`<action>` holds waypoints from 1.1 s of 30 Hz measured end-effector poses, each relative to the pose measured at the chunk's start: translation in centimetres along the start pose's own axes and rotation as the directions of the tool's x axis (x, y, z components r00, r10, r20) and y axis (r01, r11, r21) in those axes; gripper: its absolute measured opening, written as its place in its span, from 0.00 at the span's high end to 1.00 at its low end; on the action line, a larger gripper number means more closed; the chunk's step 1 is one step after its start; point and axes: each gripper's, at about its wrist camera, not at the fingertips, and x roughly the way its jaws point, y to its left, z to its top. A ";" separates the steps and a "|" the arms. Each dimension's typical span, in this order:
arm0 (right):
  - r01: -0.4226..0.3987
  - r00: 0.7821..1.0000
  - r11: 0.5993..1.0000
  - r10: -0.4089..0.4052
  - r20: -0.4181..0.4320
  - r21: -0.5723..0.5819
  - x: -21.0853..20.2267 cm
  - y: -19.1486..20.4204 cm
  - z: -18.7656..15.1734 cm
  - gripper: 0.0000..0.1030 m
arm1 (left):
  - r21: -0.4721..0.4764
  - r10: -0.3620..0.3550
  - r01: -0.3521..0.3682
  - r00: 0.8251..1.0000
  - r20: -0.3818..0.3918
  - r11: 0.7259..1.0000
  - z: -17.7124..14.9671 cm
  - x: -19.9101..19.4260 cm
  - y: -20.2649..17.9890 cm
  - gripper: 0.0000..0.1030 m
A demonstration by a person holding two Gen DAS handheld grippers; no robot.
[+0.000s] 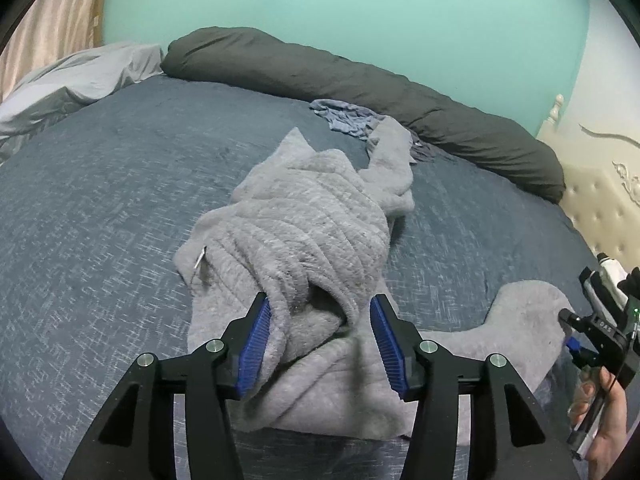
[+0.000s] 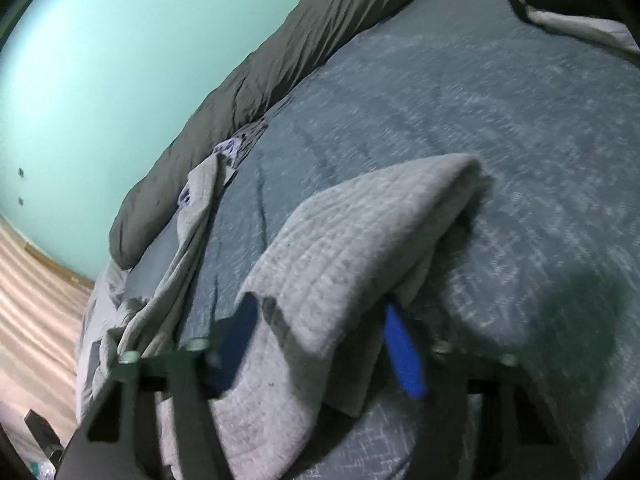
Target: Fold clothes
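Blue-grey woven bedspread (image 1: 100,208) is covering the whole work surface, with a dark grey bolster (image 1: 360,80) lying along its far edge against the green wall (image 1: 340,4). A crumpled blue cloth (image 1: 344,116) is lying just in front of the bolster.

The grey fleece garment (image 1: 304,220) is lying bunched near the middle of the bedspread, one sleeve (image 1: 392,148) trailing toward the bolster and touching the blue cloth, and a second flap (image 1: 528,312) spreading to the right near the person's hand (image 1: 604,416).

The left gripper (image 1: 320,340) is standing about half open astride a raised fold at the near end of the garment; the left pad is touching the fleece, the right pad is standing clear of it (so no grip is judged here).

The right gripper (image 2: 316,344) is also sitting about half open, with a flap of the same garment (image 2: 360,240) draped between its jaws. Blur is hiding the contact, so whether the pads are pressing cannot be told.

Step in hand, as judged: the garment is being gathered and laid out, not yet folded. The next move is calling for both grippers to be closing firmly on separate edges, then drawing the fleece flat (the twisted sleeve will be needing straightening first).
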 end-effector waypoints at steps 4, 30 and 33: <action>-0.050 0.999 0.998 0.050 -0.003 -0.023 0.1 0.2 0.1 0.81 | 0.002 0.000 0.000 1.000 -0.002 1.000 0.1 0.2 -0.1 0.45; -0.239 0.966 0.912 0.188 -0.178 -0.333 -8.6 10.9 -6.8 0.87 | -0.079 -0.015 0.013 1.000 -0.026 0.997 -5.4 -8.4 0.2 0.26; -0.211 0.961 0.895 0.116 -0.251 -0.393 -8.7 11.1 -8.8 0.87 | -0.088 -0.012 0.011 1.000 -0.010 0.996 -6.3 -9.8 -0.1 0.20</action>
